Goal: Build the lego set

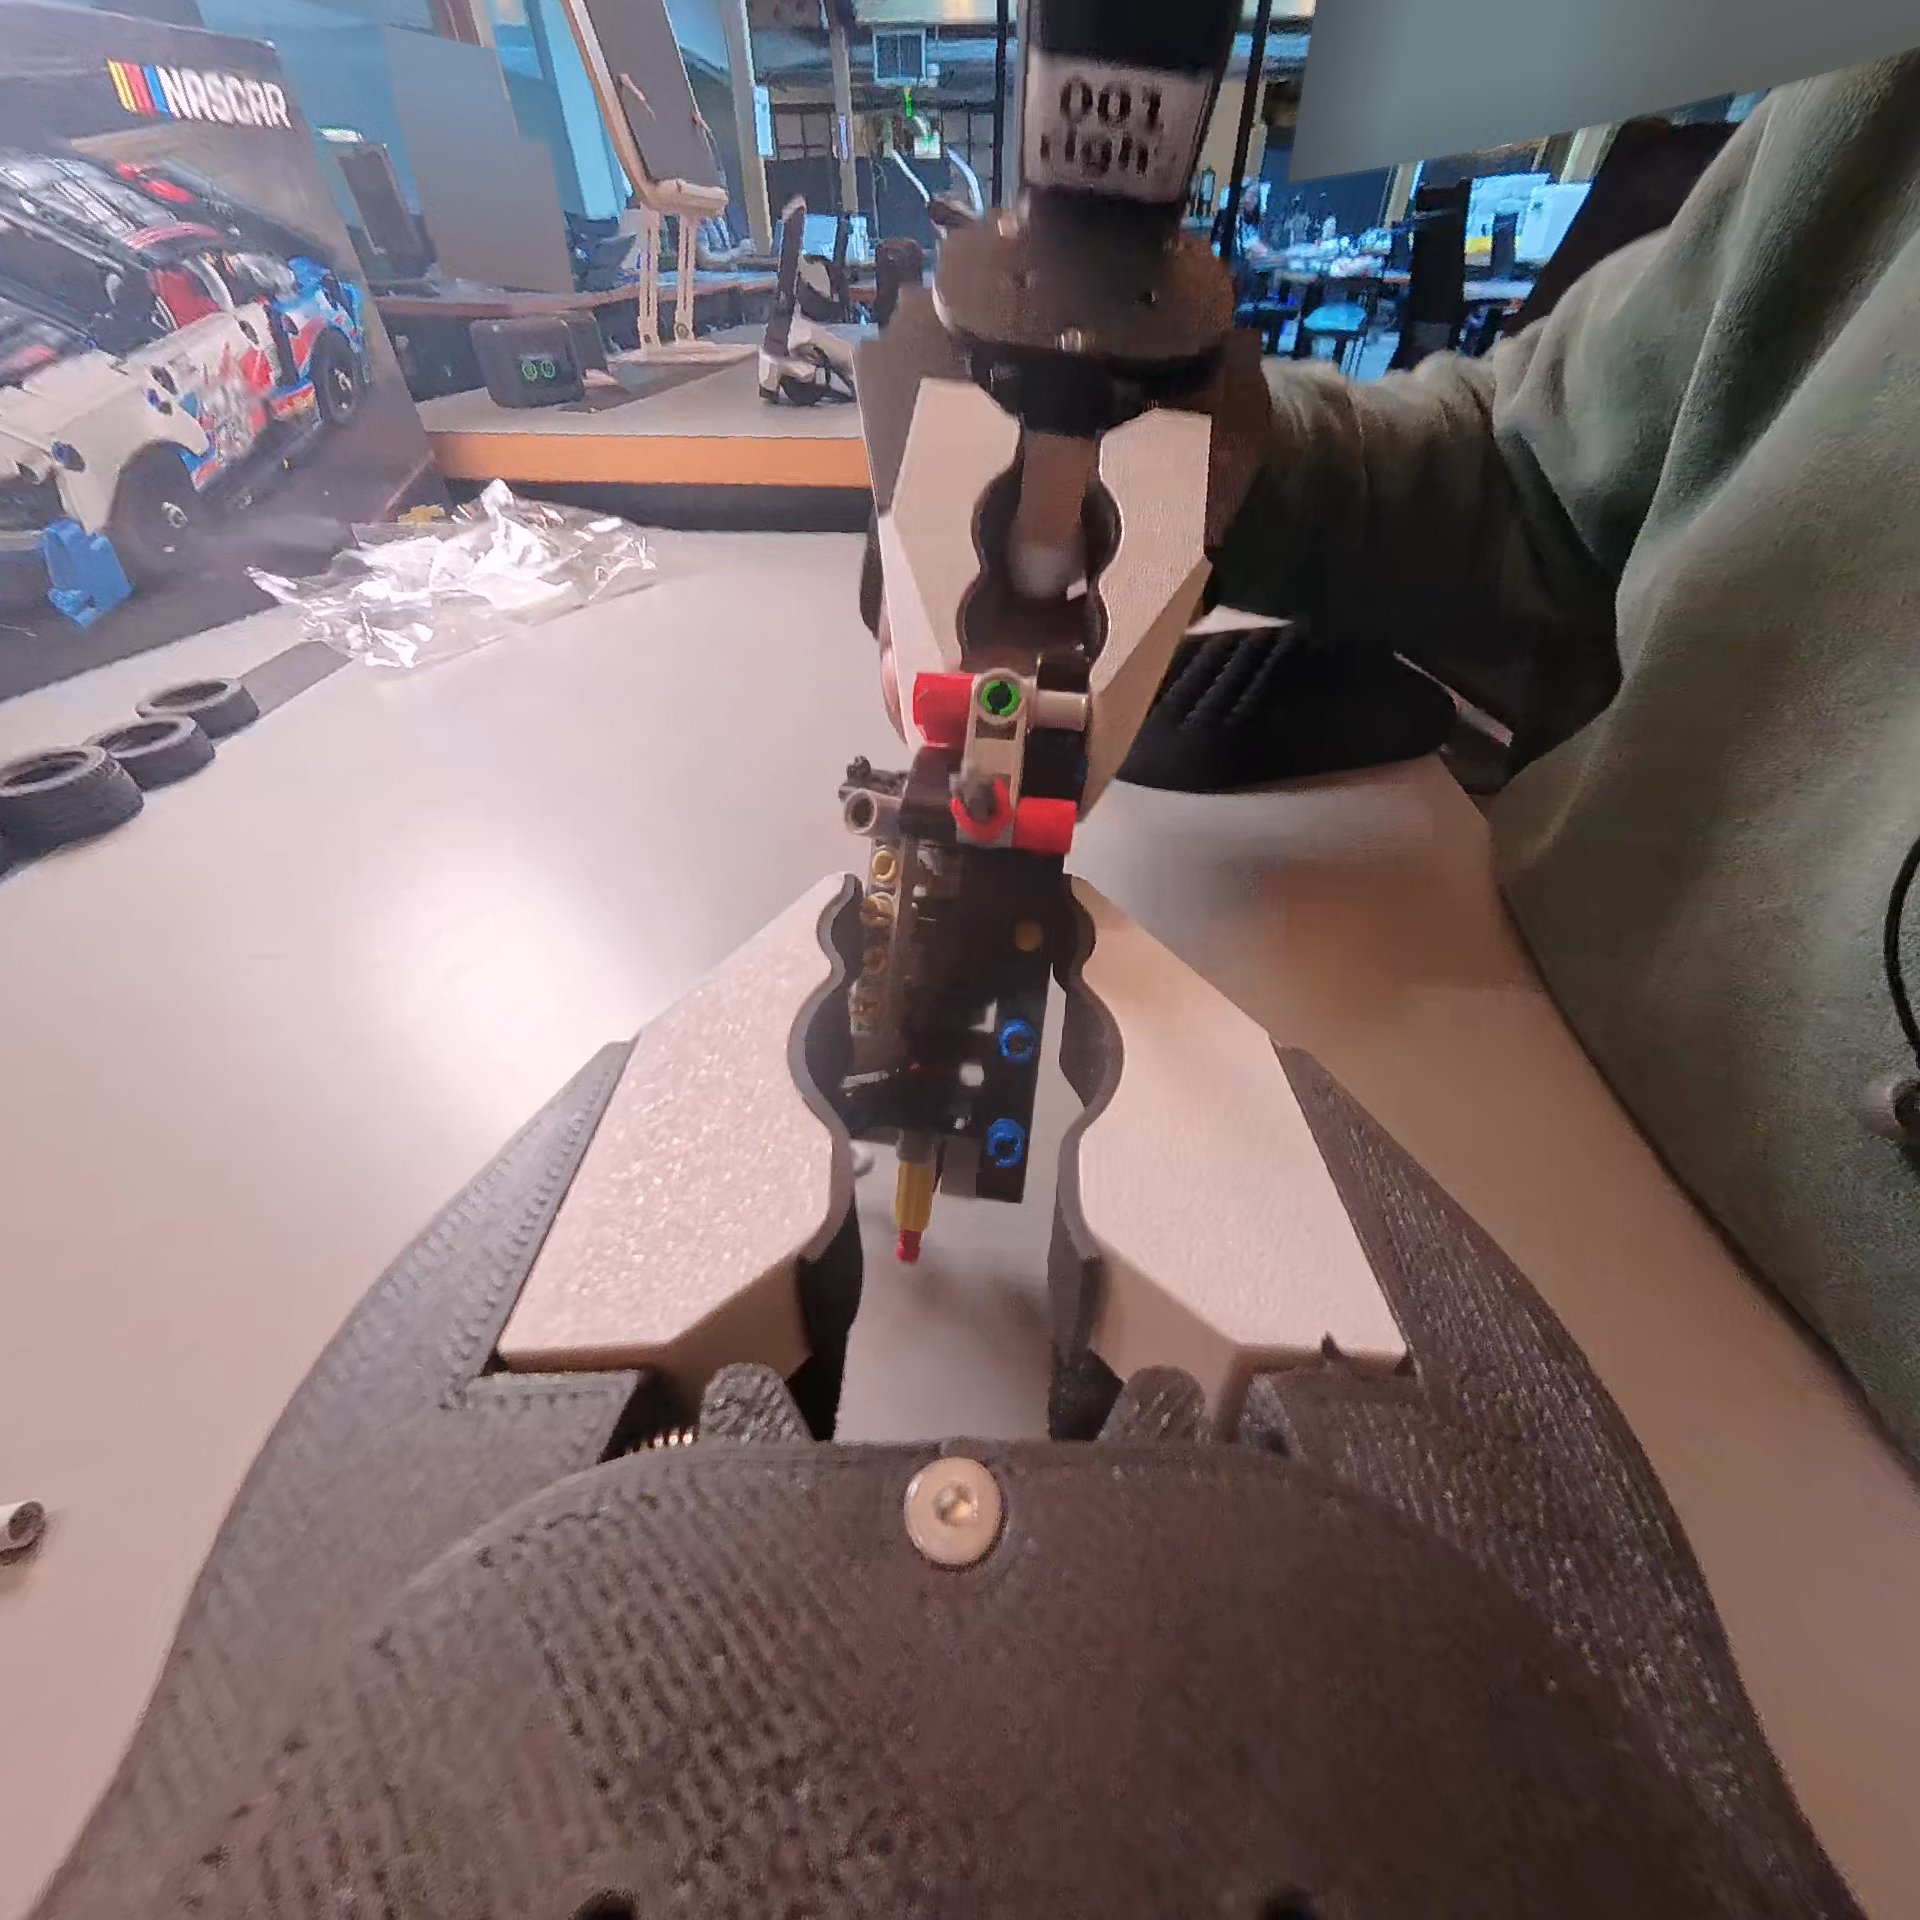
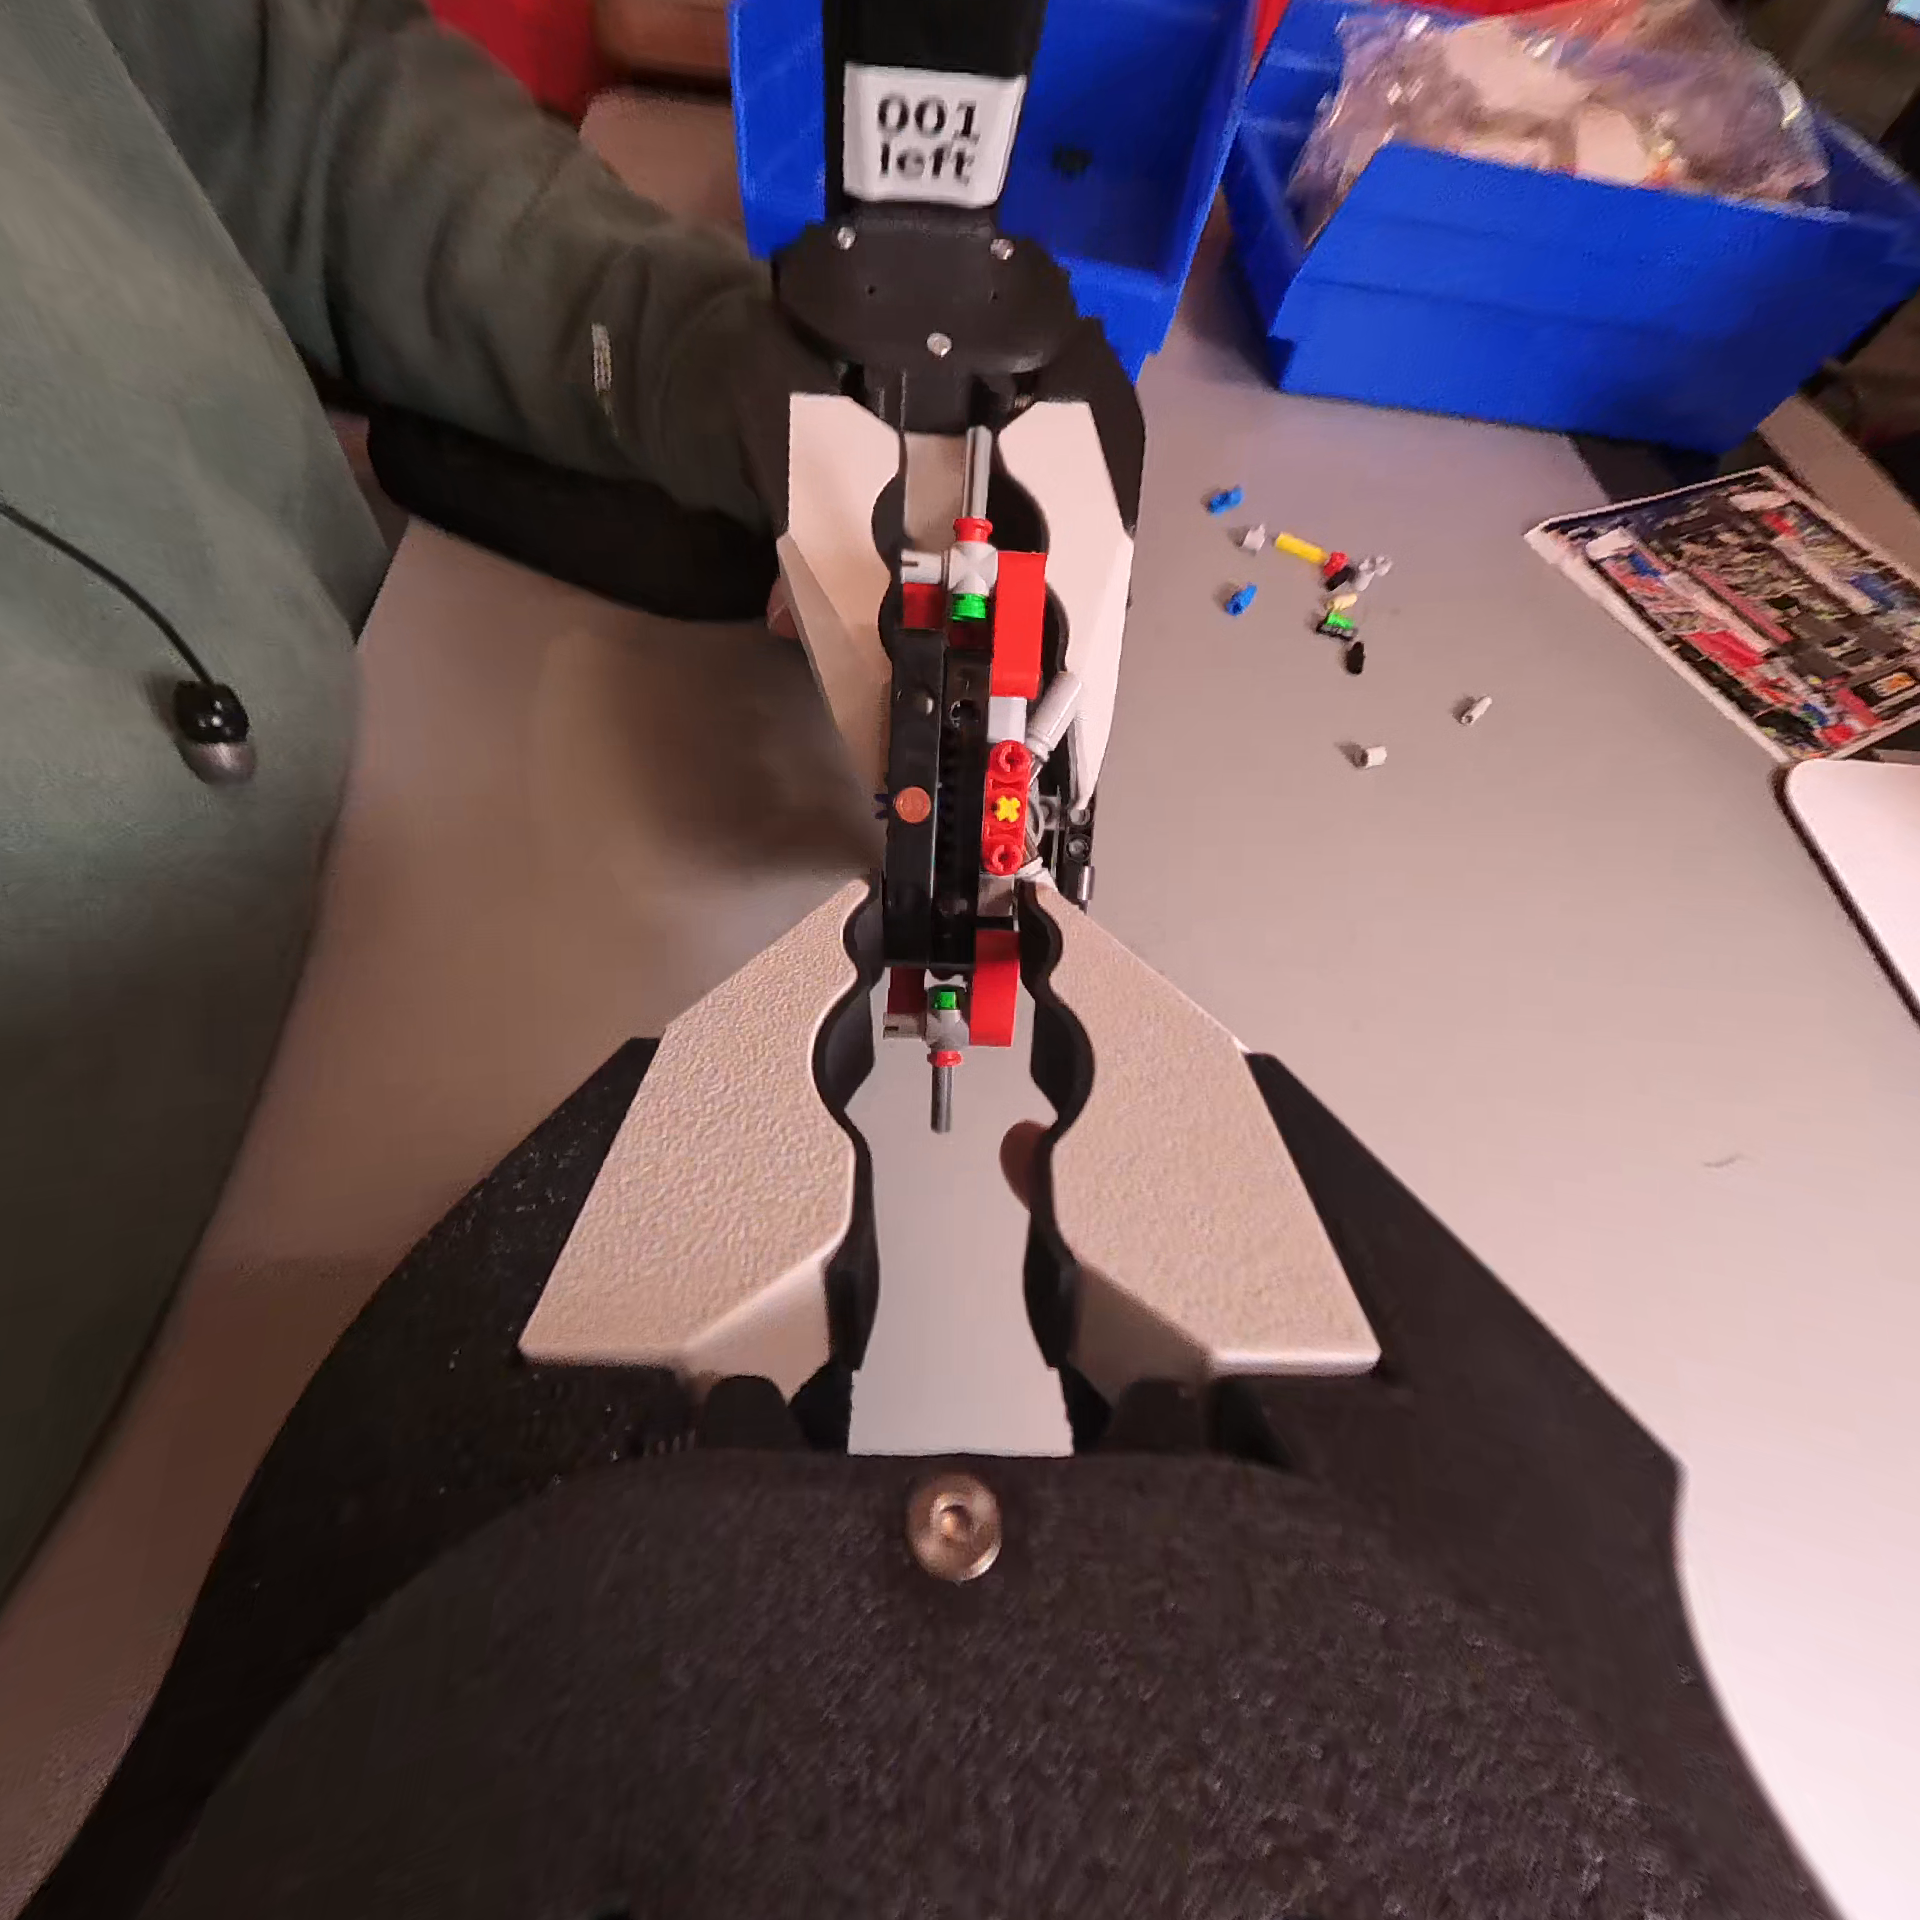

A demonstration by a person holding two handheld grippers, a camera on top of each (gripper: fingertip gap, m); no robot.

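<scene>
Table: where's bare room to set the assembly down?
Bare table lies right of the right gripper, below the loose pieces and booklet. Also free: between tires and left gripper. The blue bins crowd the far edge.

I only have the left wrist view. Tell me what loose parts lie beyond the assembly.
Observer: Small loose pieces lie scattered on the table, beside the lego assembly.
Operator: Give me the instructions' location.
Observer: The instruction booklet lies just past those pieces.
Operator: Report spare stock.
Observer: Blue bins stand behind; one holds a clear bag of parts.
</scene>
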